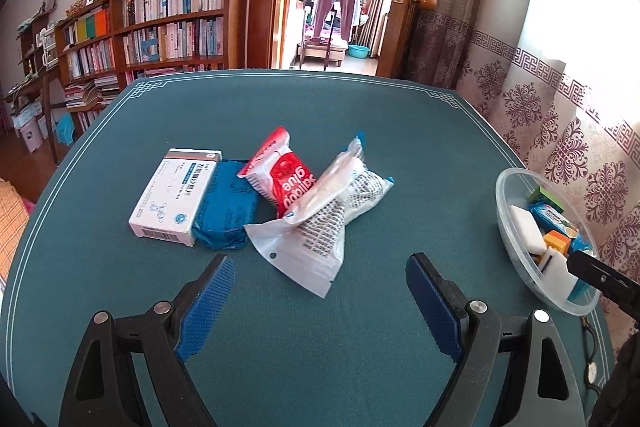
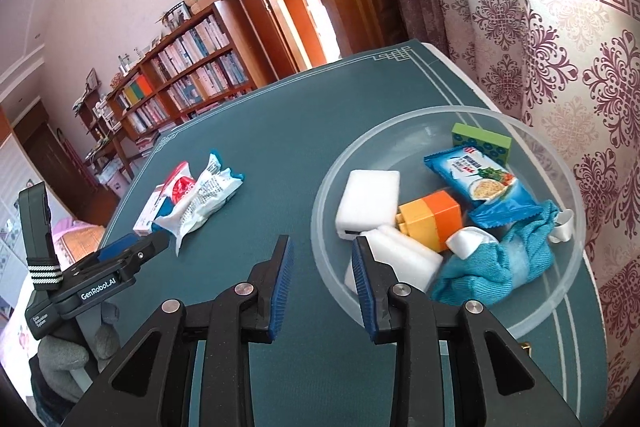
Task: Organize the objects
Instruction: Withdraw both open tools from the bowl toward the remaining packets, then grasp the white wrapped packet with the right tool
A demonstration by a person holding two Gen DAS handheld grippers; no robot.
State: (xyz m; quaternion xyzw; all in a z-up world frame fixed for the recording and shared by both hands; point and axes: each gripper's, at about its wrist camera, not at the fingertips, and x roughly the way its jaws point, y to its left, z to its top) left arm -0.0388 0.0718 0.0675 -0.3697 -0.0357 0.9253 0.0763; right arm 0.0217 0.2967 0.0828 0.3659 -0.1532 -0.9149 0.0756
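The clear plastic bowl (image 2: pixel 448 119) at the right side of the green table (image 1: pixel 280 347) already holds several things: 2 white sponges, an orange block (image 2: pixel 434 223), a green box, a blue snack packet (image 2: pixel 484 183) and a crumpled blue cloth (image 2: pixel 500 267). 4 things are not yet sorted and lie together near the middle of the table: a white medicine box (image 1: pixel 174 197), a blue packet (image 1: pixel 226 211) touching it, a red and white packet (image 1: pixel 280 179), and a white printed bag (image 1: pixel 320 223) which lies partly over the red one. The left gripper (image 1: pixel 320 291) hangs just in front of this group with its jaws wide apart and nothing between them. The right gripper (image 2: pixel 322 279) is at the near rim of the bowl – its jaws stand almost at their narrowest, a small gap is seen between the blue pads, and they hold nothing. I judge that the step in hand is the reach of the left gripper for the next thing, probably the white printed bag because it is nearest. The next move calls for lowering the open jaws around the bag's body – the bag is soft and slippery, and it rests on its neighbour, so a careless grip may drag the red and white packet with it.
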